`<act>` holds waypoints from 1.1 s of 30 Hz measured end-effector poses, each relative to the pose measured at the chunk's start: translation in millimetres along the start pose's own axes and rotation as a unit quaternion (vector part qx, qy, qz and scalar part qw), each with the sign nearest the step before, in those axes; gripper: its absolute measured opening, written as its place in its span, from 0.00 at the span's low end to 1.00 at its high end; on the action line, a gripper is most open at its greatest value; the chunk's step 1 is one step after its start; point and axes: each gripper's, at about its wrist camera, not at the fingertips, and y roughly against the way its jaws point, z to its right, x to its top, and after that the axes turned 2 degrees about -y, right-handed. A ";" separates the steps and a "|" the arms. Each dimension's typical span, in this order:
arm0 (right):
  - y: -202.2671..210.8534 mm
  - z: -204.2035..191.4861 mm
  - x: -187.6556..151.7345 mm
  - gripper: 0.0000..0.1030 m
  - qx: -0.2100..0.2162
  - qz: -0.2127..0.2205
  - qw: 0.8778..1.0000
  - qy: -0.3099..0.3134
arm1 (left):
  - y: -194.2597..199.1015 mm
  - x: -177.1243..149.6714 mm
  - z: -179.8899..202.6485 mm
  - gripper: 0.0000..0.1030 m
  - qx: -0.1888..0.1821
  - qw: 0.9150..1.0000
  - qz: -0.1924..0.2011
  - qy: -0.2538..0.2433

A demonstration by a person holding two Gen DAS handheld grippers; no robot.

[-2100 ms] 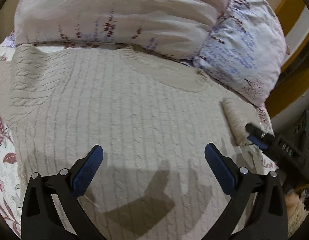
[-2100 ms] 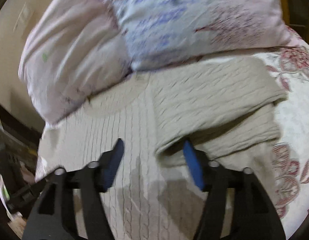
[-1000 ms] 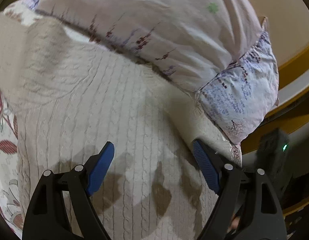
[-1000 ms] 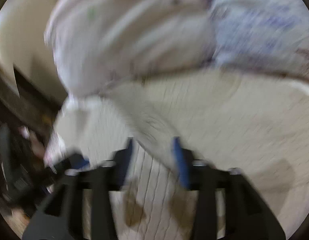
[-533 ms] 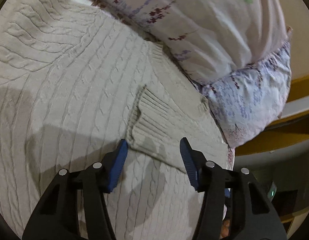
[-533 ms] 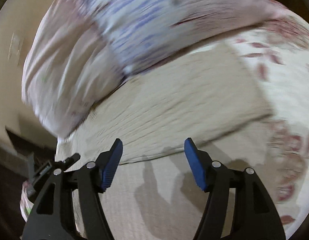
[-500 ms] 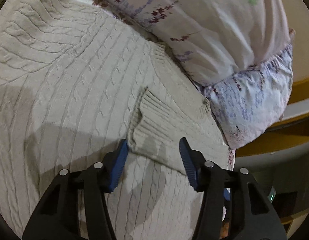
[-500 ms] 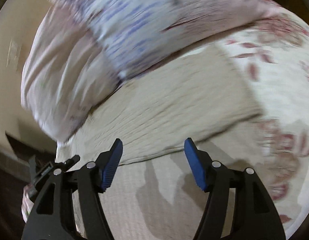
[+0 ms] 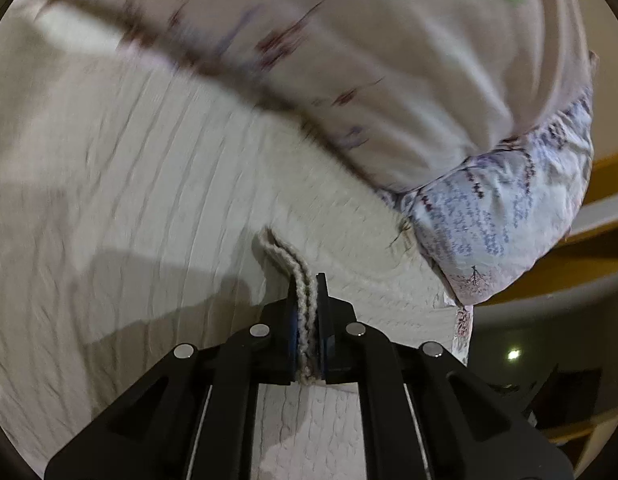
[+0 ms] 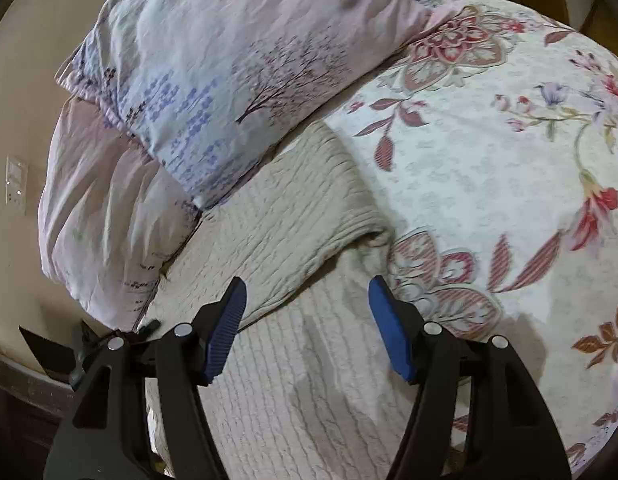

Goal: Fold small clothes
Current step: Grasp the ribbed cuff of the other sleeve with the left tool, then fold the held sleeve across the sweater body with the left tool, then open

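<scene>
A cream cable-knit sweater (image 9: 149,184) lies spread on the bed. My left gripper (image 9: 307,308) is shut on the ribbed cuff of its sleeve (image 9: 305,296), which stands pinched between the blue pads. In the right wrist view the sweater (image 10: 293,380) has one sleeve (image 10: 293,220) folded across its body. My right gripper (image 10: 309,324) is open and empty, just above the sweater below that folded sleeve.
Two floral pillows (image 9: 389,60) (image 10: 213,80) lie along the head of the bed, touching the sweater's top edge. A flowered bedspread (image 10: 489,180) covers the bed to the right. The bed's edge and dark furniture (image 9: 549,380) lie at the right of the left wrist view.
My left gripper has shut on the sleeve cuff it was straddling. My right gripper has swung right, still open, and its view has steadied.
</scene>
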 end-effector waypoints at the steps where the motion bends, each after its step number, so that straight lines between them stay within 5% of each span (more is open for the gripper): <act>1: -2.1 -3.4 -1.6 0.62 0.003 -0.003 1.000 0.001 | 5.0 5.3 3.7 0.06 0.002 1.000 0.008 -0.012; 5: -15.5 -10.8 -5.8 0.62 0.007 -0.022 1.000 0.003 | 16.5 19.9 5.1 0.06 0.028 0.998 0.029 -0.037; 10: -21.7 -30.4 -11.7 0.56 -0.003 -0.016 0.999 0.051 | 1.8 14.5 -10.5 0.06 0.072 0.996 -0.006 -0.051; 15: -36.1 -56.7 -11.3 0.56 -0.026 -0.012 0.993 0.113 | -0.9 4.5 -20.5 0.06 0.077 0.996 -0.008 -0.044; 23: -71.6 -73.6 -9.1 0.56 -0.091 -0.024 0.980 0.177 | -6.1 -5.5 -7.7 0.08 0.116 0.987 0.012 -0.106; 30: -82.0 -83.3 -21.8 0.68 -0.128 -0.032 0.963 0.235 | 28.8 -13.3 -12.7 0.11 0.100 0.990 0.024 -0.100; 33: -84.7 -87.4 -23.0 0.74 -0.134 -0.035 0.962 0.236 | 68.4 -10.9 -27.1 0.30 0.094 0.991 0.052 -0.083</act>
